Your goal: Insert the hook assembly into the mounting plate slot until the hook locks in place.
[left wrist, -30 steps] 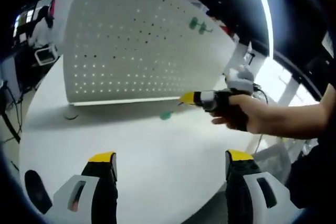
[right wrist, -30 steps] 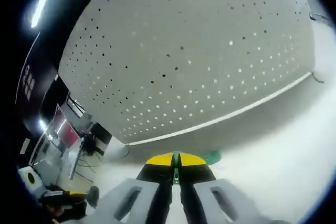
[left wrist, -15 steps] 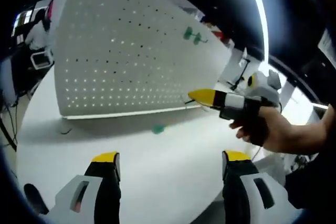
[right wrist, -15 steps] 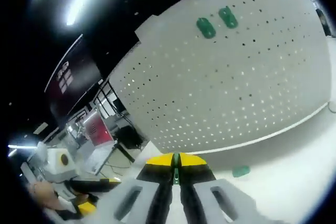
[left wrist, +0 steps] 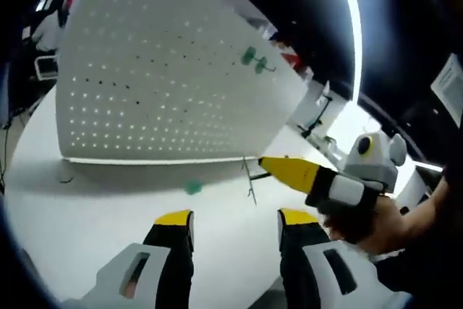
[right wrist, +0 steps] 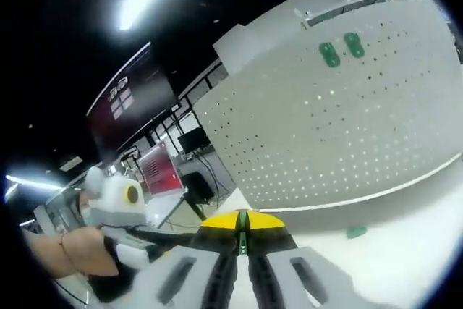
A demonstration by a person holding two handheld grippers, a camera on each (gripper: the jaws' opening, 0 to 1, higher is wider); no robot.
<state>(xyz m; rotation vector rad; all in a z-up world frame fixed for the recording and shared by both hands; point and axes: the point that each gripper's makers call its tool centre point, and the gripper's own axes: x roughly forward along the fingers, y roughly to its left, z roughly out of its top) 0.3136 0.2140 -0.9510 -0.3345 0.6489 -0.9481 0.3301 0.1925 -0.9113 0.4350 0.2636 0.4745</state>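
A white perforated mounting plate (left wrist: 159, 85) stands upright on the white table (left wrist: 94, 229), with two green hooks (left wrist: 253, 59) high on it. My right gripper (left wrist: 262, 161) comes in from the right, shut on a thin wire hook (left wrist: 250, 182) that hangs from its yellow tip above the table, short of the plate. In the right gripper view the right gripper (right wrist: 242, 216) has its jaws together on a green sliver, facing the plate (right wrist: 347, 135) and the green hooks (right wrist: 340, 48). My left gripper (left wrist: 235, 216) is open with nothing in it, low over the table.
A small green piece (left wrist: 192, 187) lies loose on the table in front of the plate's lower edge, also the green piece (right wrist: 356, 231) in the right gripper view. A person's hand (right wrist: 69, 251) is at the left. Monitors and desks stand behind the plate.
The right gripper has risen off the table near the green piece, carrying the wire hook, and drawn back from the plate. The left gripper's jaws have narrowed somewhat.
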